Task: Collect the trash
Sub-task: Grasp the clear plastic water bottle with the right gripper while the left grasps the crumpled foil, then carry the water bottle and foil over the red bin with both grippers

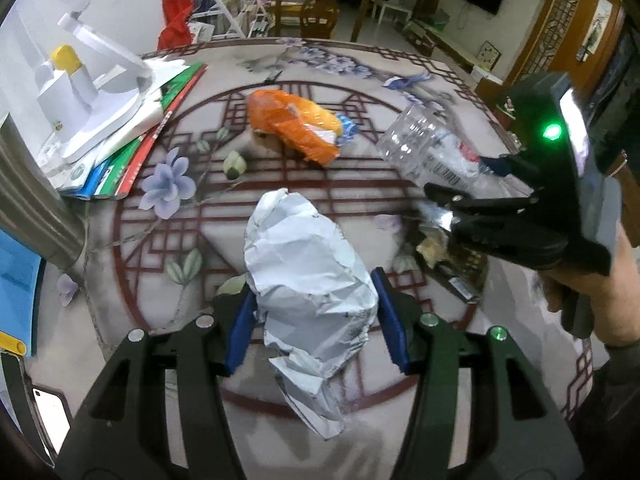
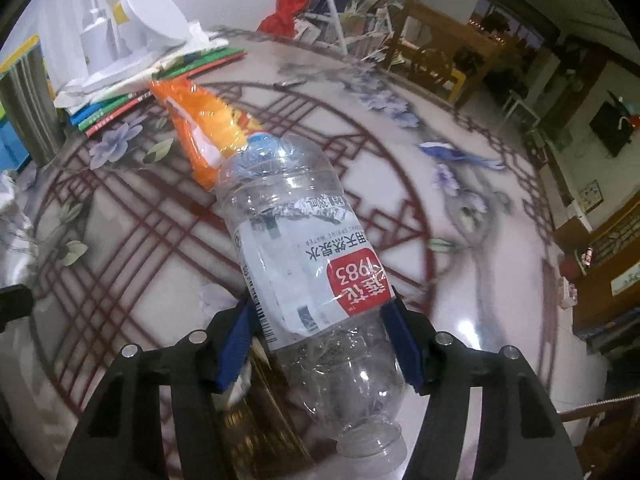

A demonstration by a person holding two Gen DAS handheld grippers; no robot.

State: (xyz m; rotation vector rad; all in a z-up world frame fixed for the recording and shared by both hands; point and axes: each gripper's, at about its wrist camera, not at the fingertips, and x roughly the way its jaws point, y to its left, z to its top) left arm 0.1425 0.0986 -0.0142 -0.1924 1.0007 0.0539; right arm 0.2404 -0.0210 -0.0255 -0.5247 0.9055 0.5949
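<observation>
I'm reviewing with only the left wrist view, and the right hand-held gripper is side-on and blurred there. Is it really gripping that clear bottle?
Observer: Yes. In the right wrist view both blue pads press on the clear bottle, at its label.
Reviewer: Is it capped?
Observer: No cap. The open neck points back toward the camera and the base points away.
Reviewer: Is anything under it?
Observer: A dark gold packet lies on the table below the right hand-held gripper.
</observation>
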